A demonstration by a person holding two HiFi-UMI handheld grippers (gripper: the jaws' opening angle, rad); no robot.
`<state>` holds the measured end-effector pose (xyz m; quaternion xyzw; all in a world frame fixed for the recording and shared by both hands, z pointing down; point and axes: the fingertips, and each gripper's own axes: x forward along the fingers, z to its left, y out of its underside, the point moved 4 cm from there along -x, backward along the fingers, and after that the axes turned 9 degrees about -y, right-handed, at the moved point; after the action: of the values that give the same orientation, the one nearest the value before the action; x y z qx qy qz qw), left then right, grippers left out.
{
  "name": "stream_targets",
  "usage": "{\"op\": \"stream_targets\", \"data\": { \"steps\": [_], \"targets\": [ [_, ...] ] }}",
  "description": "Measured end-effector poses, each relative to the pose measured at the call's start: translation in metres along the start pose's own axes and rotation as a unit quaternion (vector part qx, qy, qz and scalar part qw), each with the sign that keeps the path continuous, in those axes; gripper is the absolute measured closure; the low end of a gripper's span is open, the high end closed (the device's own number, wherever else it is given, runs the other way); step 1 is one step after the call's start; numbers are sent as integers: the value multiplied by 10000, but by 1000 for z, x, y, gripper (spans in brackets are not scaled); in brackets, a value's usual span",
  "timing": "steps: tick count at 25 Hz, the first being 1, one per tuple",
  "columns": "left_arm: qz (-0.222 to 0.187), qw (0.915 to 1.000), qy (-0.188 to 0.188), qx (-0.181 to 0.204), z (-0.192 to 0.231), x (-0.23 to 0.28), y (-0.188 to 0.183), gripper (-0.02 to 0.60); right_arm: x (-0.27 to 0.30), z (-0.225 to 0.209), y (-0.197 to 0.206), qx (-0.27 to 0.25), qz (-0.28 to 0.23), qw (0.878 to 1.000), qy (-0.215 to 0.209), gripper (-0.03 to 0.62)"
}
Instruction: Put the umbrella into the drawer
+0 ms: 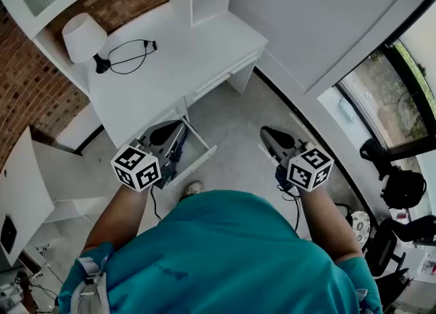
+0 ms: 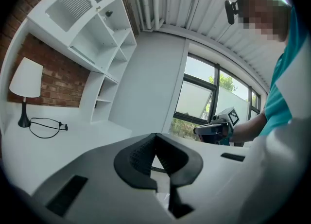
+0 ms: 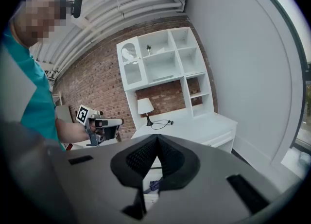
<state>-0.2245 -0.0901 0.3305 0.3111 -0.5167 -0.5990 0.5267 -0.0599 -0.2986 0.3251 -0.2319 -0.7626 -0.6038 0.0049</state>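
Both grippers are hanging in the air in front of the person, above the floor by the white desk (image 1: 170,67). The left gripper (image 1: 165,134) is showing its pads pressed together with nothing between them. The right gripper (image 1: 272,137) is showing the same, closed and empty.

The drawer (image 1: 201,158) under the desk is standing pulled out, just below the left gripper in the head view. The right gripper view is catching a small bluish shape (image 3: 153,185) low beneath its jaws, and that looks like the umbrella lying inside the drawer, though it is too small to be sure.

So the placing itself seems done. If the drawer is to be shut, the closed left jaws are making a good blunt pusher — meeting the drawer front square and near its middle, pushing straight along the runners. It is worth checking first that no part of the umbrella is sticking above the rim — that could jam it.
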Motion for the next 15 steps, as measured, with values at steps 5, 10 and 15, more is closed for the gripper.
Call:
{"op": "stream_targets", "data": {
  "steps": [5,10,15],
  "targets": [
    [12,9999,-6,-157,-2,-3,7,568,7,2,2,1,26,10000,-65,572],
    [47,9998,57,-167,-3,-3,10,568,11,5,6,-14,103,9999,-95,574],
    [48,9998,89,-173,-3,-2,8,568,9,6,7,-60,175,9998,-55,574]
  ]
}}
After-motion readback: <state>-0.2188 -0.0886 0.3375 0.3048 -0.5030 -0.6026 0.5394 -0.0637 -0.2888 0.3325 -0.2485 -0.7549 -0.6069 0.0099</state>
